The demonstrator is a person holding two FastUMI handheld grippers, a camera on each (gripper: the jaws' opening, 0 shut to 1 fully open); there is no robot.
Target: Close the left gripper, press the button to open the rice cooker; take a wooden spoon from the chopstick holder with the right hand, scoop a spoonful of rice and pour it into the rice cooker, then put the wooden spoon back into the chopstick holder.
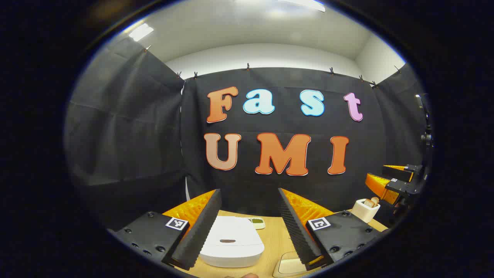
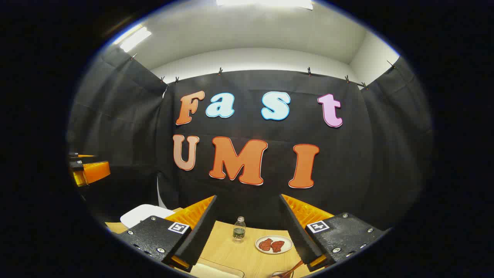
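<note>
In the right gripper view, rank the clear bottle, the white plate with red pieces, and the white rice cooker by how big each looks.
1. White rice cooker, partly hidden behind the hand-held gripper's finger, so unsure.
2. White plate with red pieces.
3. Small clear bottle, standing farther back, so nearness may mislead.

Black cloth wall (clipped along the top), white ceiling, wooden table.

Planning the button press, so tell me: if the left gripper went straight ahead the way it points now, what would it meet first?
Probably the booth's cloth wall. The open left gripper aims level, so it looks set to pass above the closed rice cooker; depth is unclear.
</note>
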